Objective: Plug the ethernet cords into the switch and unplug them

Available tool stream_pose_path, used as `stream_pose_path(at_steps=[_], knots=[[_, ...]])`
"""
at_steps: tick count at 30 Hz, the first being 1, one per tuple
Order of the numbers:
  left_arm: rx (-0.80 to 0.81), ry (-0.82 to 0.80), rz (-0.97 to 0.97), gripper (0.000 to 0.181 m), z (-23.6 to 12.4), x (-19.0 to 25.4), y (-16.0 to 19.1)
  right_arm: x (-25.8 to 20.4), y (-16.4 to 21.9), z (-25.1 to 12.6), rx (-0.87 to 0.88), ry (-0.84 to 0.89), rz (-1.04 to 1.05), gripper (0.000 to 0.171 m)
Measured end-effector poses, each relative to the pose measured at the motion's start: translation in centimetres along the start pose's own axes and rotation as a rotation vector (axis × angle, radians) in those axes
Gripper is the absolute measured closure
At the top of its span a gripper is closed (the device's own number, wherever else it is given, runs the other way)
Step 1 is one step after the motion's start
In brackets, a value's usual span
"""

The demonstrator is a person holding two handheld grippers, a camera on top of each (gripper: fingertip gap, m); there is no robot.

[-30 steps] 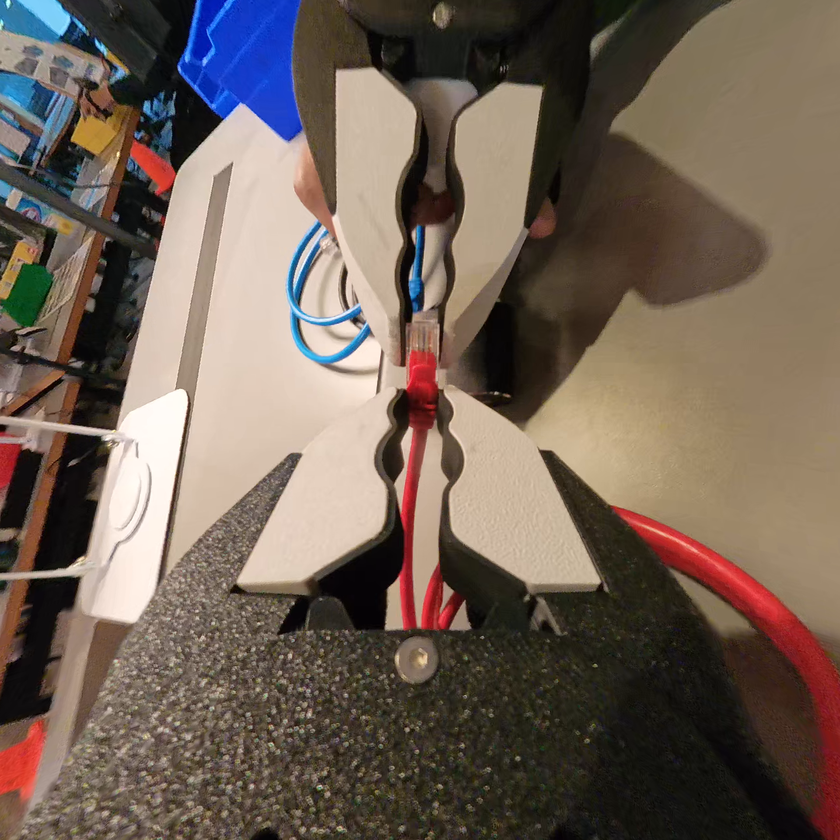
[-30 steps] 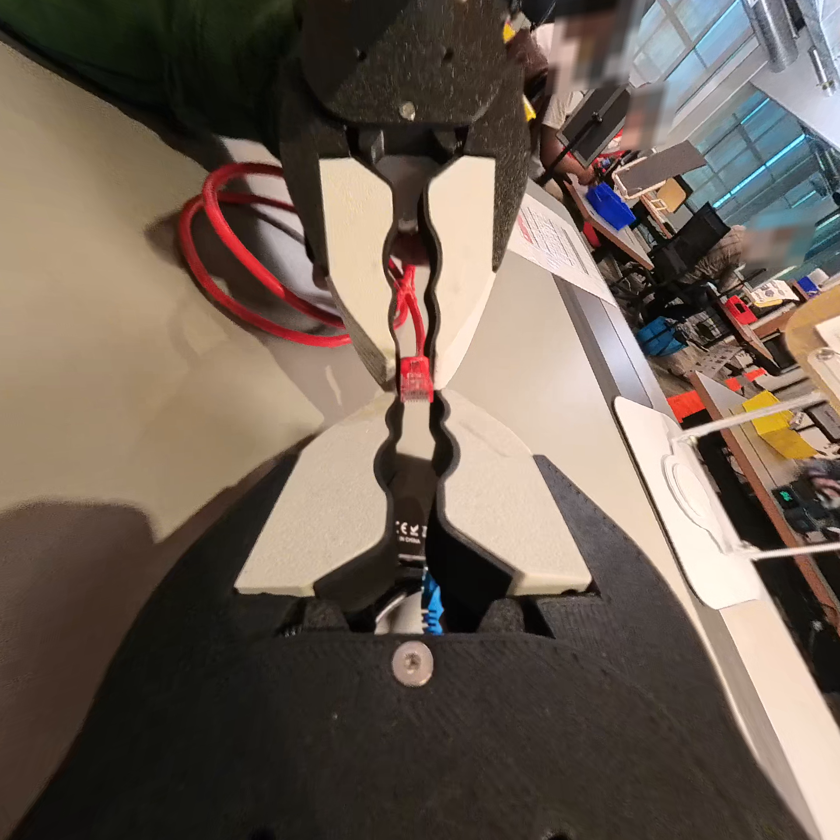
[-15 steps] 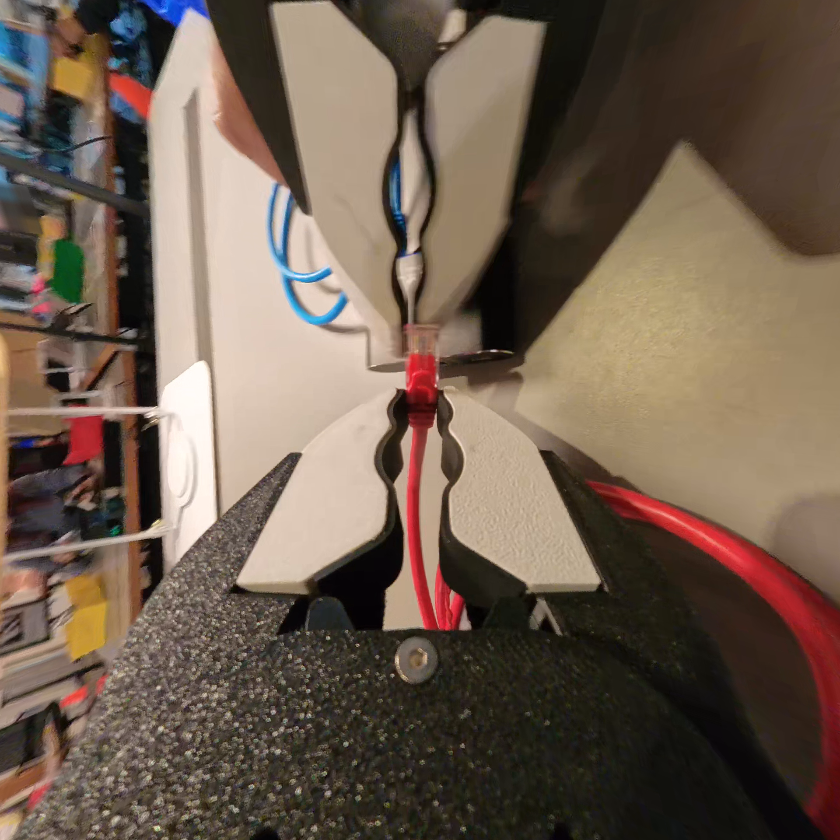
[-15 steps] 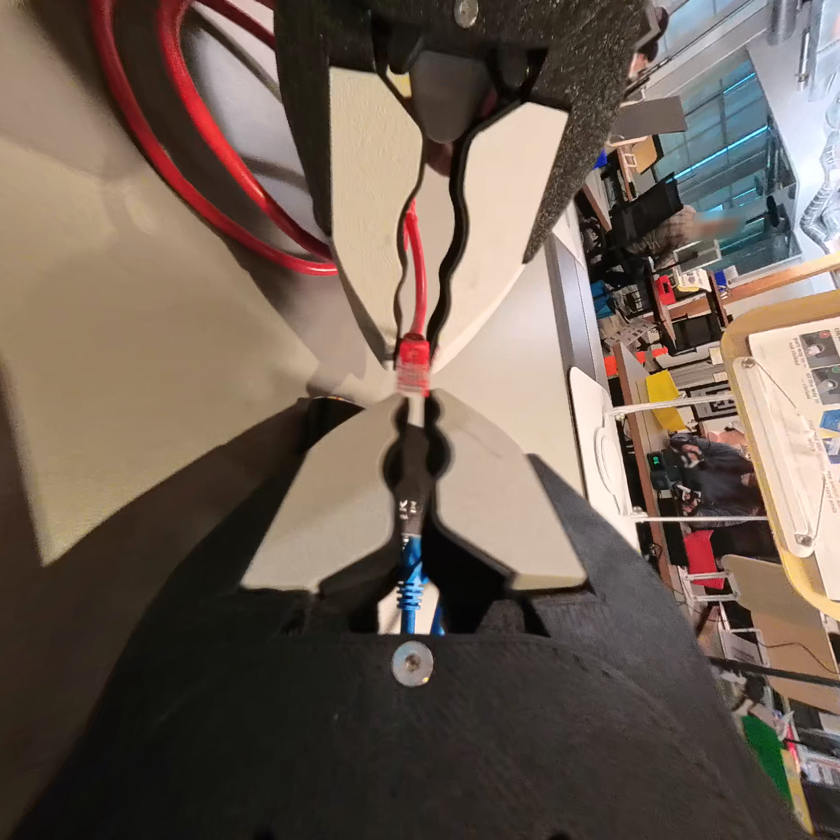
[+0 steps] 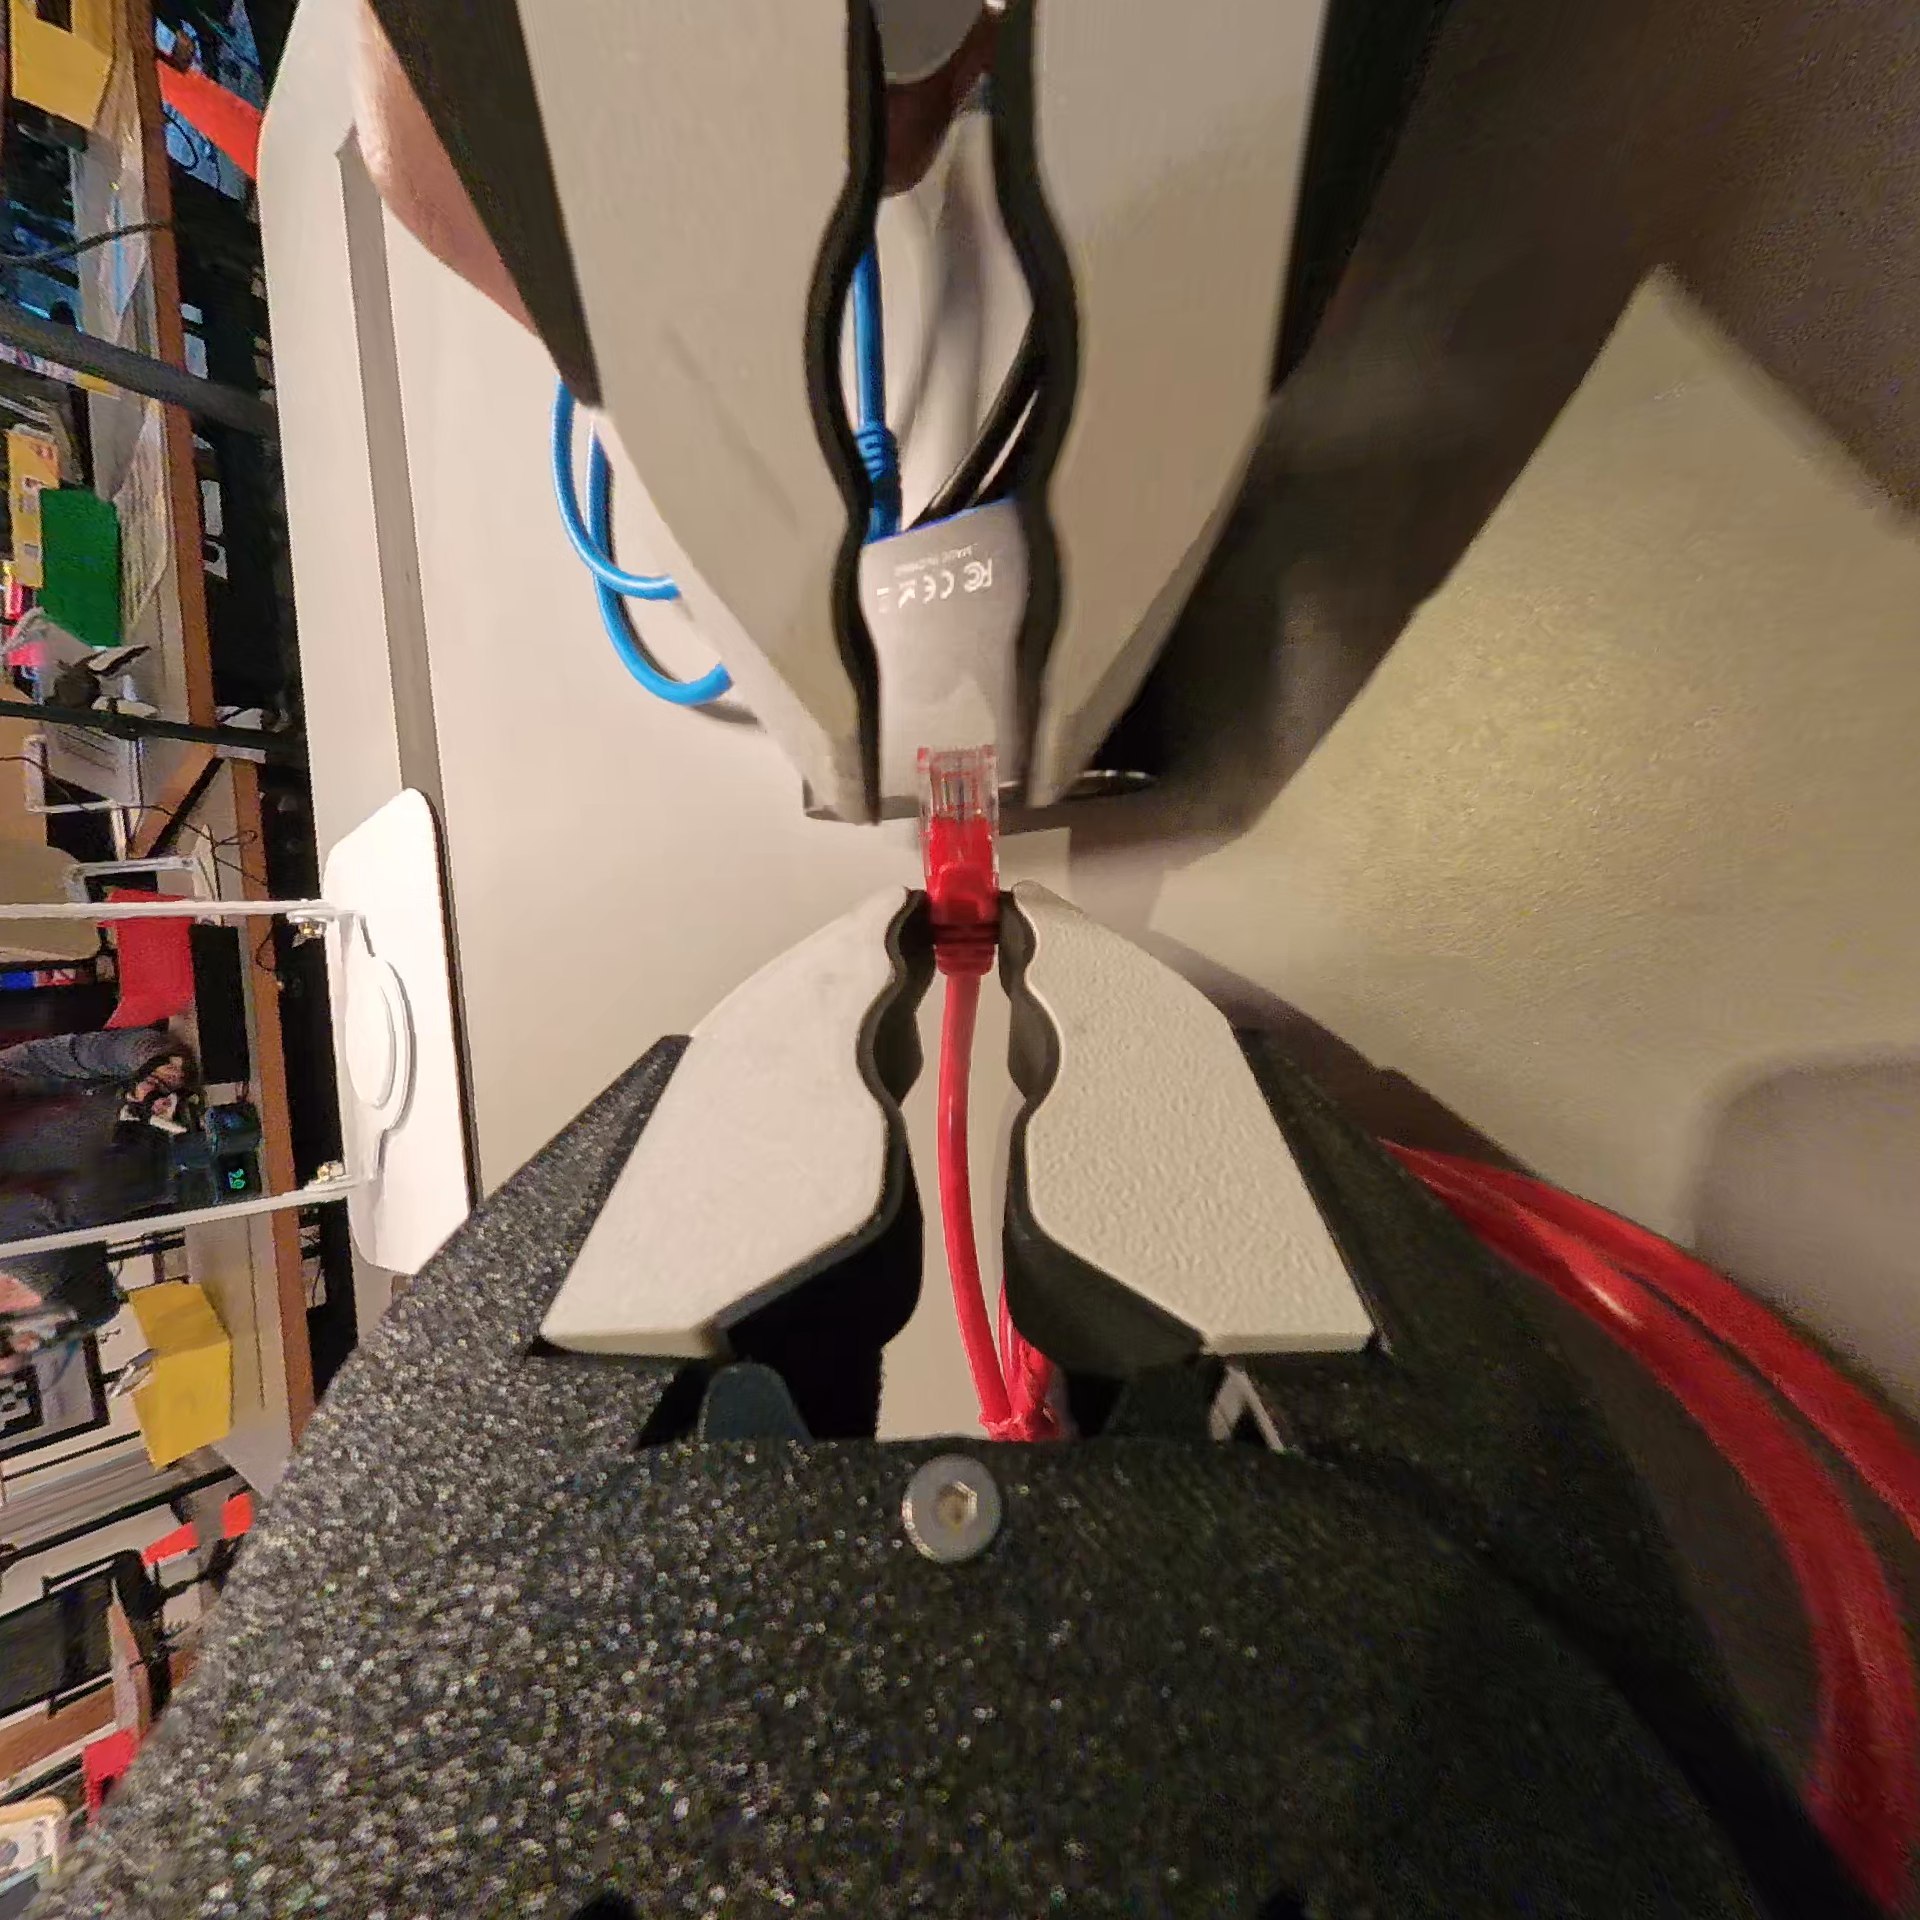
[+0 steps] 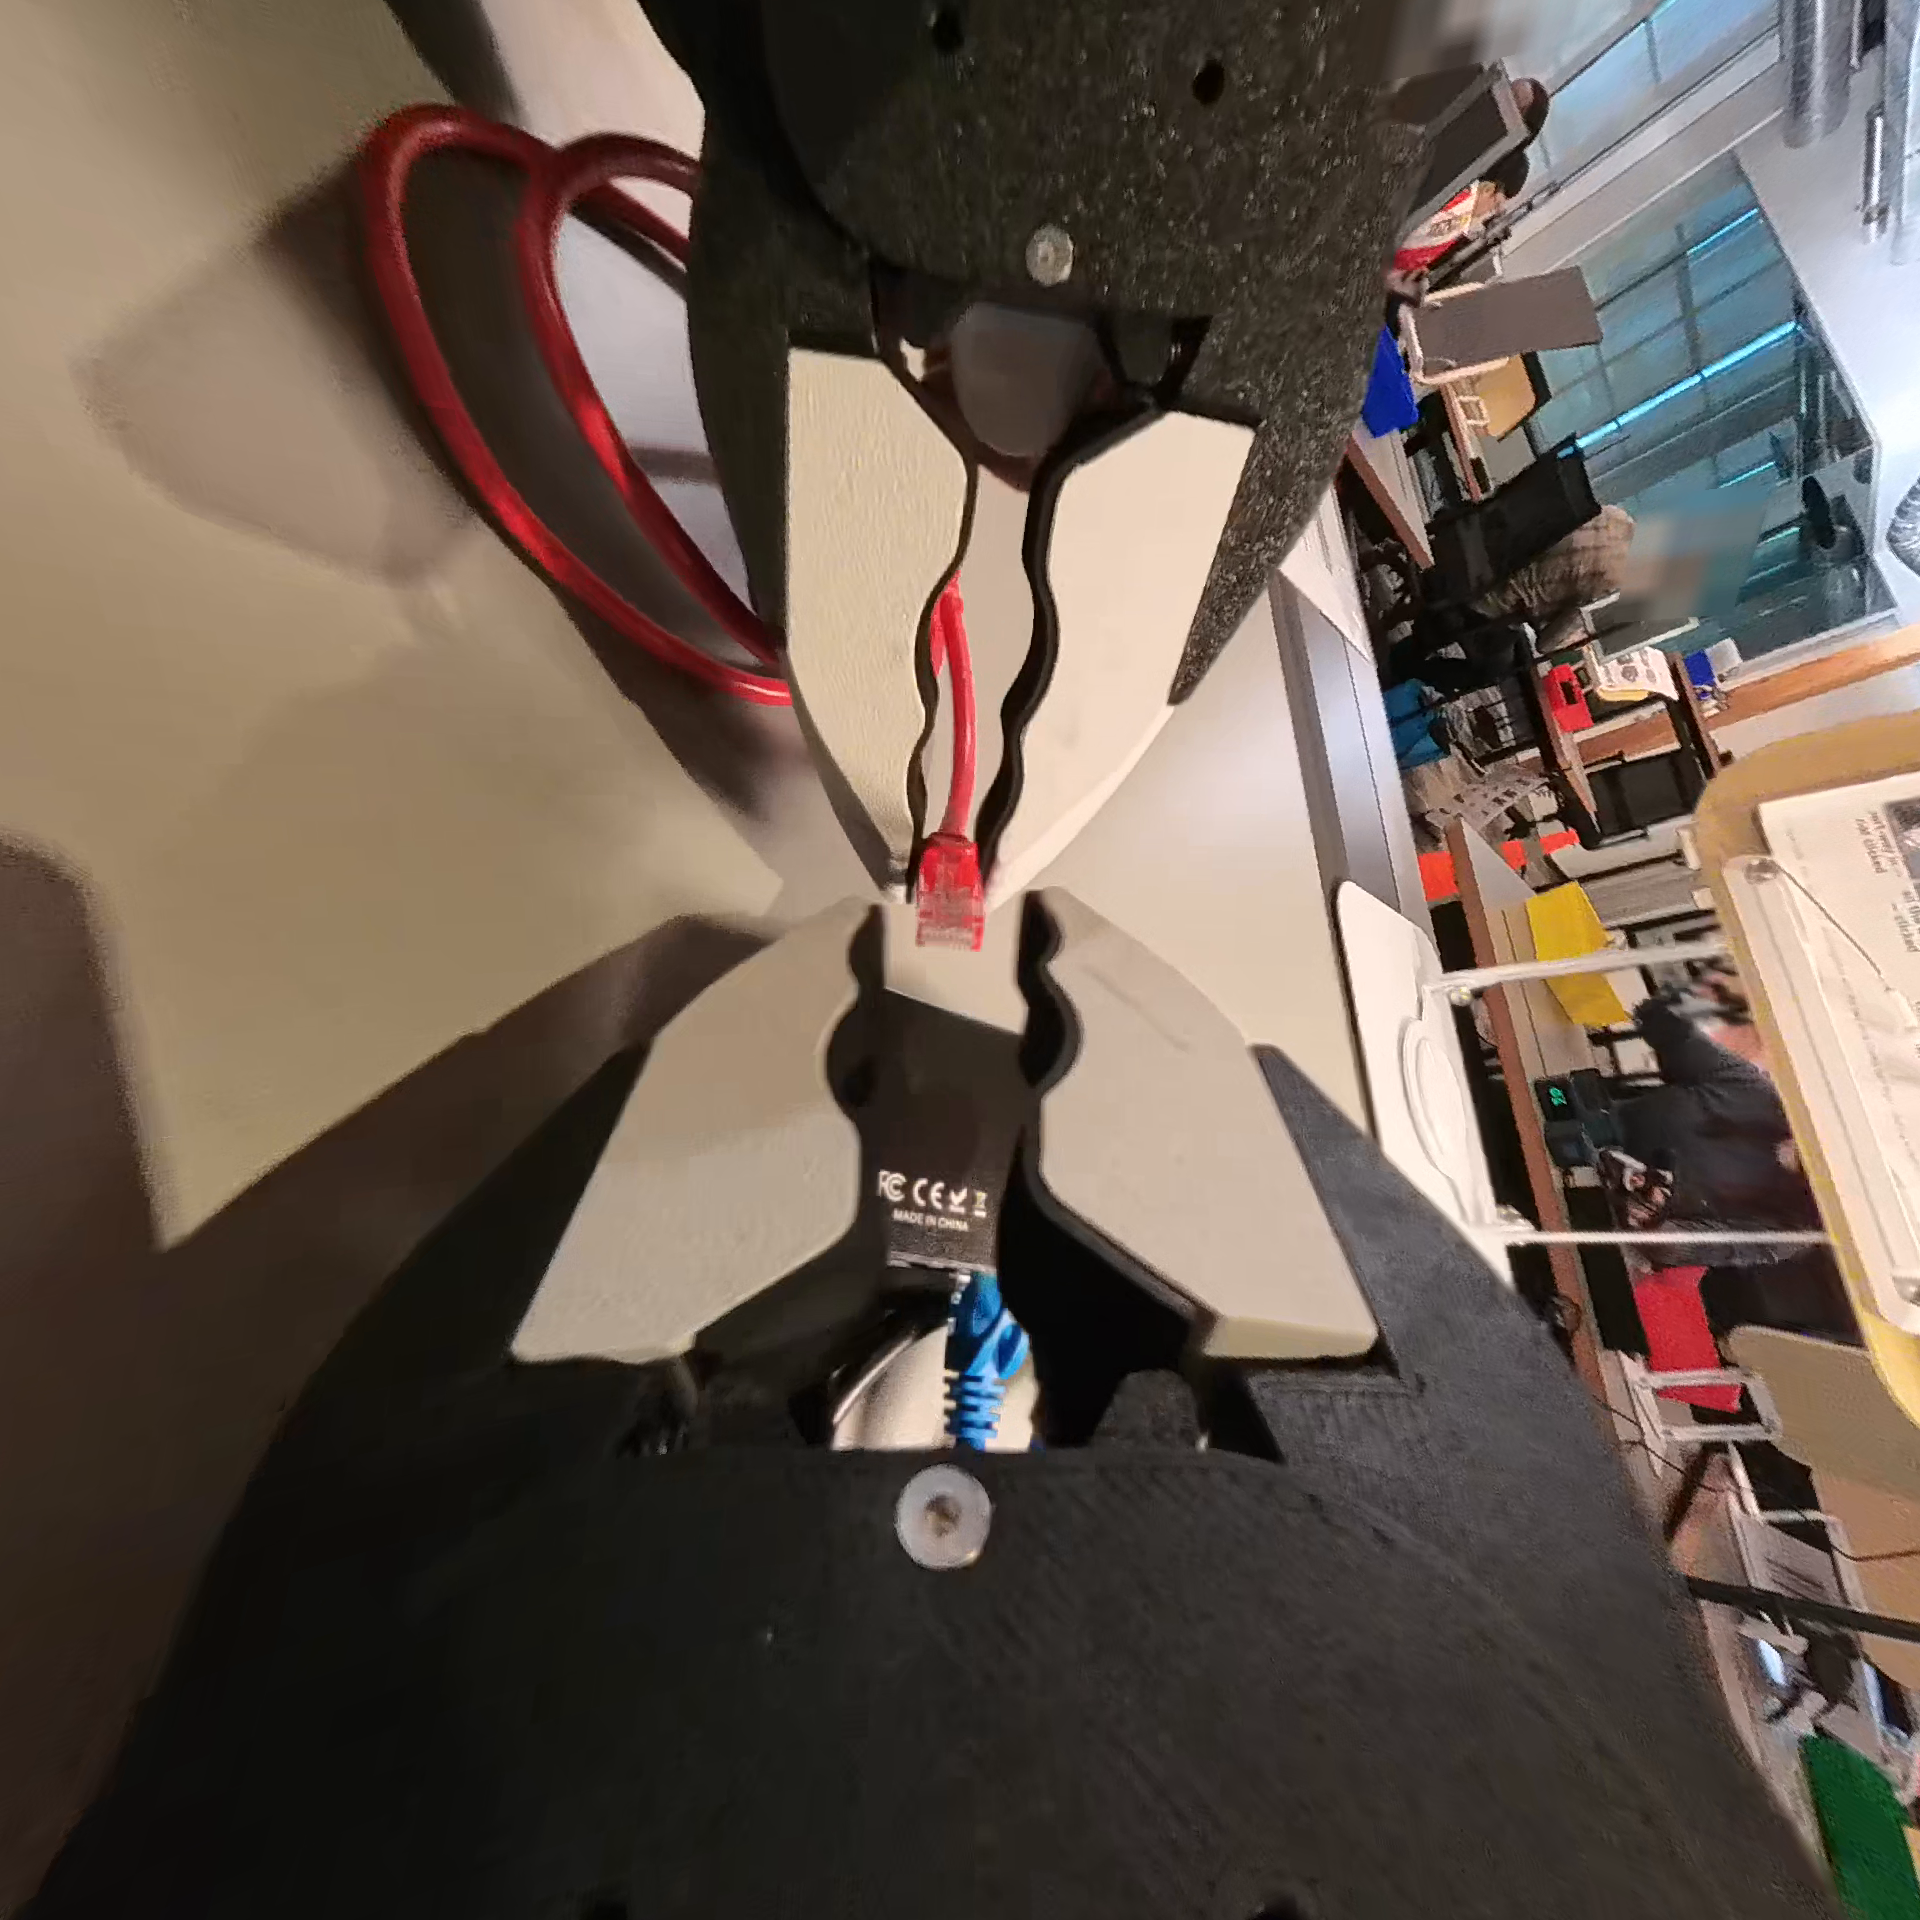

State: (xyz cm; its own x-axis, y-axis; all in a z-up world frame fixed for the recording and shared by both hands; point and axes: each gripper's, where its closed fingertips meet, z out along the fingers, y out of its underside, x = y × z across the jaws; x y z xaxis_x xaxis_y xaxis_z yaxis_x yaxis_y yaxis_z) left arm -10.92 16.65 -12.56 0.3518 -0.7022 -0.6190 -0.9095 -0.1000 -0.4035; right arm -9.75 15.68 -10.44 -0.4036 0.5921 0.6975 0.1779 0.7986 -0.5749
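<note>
My left gripper (image 5: 961,899) is shut on the red boot of the red ethernet cord (image 5: 961,1143). Its clear plug (image 5: 958,784) points at the small dark switch (image 5: 943,623), with the tip at the switch's near end; how deep it sits I cannot tell. My right gripper (image 6: 951,935) is shut on the switch (image 6: 940,1132) and faces the left gripper (image 6: 951,878) tip to tip. The red plug (image 6: 948,899) meets the switch's front. A blue cord (image 6: 977,1351) is plugged into the switch's back end and also shows in the left wrist view (image 5: 871,416).
Both grippers are held over a beige table (image 5: 1558,727). The red cord's coil (image 5: 1714,1403) lies behind my left gripper, the blue coil (image 5: 613,582) behind my right. A white stand base (image 5: 395,1029) sits near the table's edge, with crowded workbenches beyond (image 6: 1621,935). Left and right tips are no more than a few centimetres apart.
Both grippers have come closer together and rolled. The switch has turned from edge-on to show its flat side, and the right gripper's fingers look wider apart on it. The red plug stays at its front.
</note>
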Motion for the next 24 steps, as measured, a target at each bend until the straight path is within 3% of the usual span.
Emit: stream_pose_path(at_steps=[1, 11, 24], knots=[[0.002, -0.004, 0.005, 0.169, 0.0, 0.0, -0.1, 0.0, 0.1, 0.1, -0.010, 0.007, -0.011, 0.156], [0.179, 0.023, -0.033, 0.162, -0.9, -0.1, -1.4, 0.2, -0.2, -0.3, 0.063, -0.014, 0.038, 0.158], [0.170, -0.065, 0.013, 0.168, -0.3, -0.9, -0.9, 0.7, -0.2, -0.6, 0.110, -0.021, 0.116, 0.158]])
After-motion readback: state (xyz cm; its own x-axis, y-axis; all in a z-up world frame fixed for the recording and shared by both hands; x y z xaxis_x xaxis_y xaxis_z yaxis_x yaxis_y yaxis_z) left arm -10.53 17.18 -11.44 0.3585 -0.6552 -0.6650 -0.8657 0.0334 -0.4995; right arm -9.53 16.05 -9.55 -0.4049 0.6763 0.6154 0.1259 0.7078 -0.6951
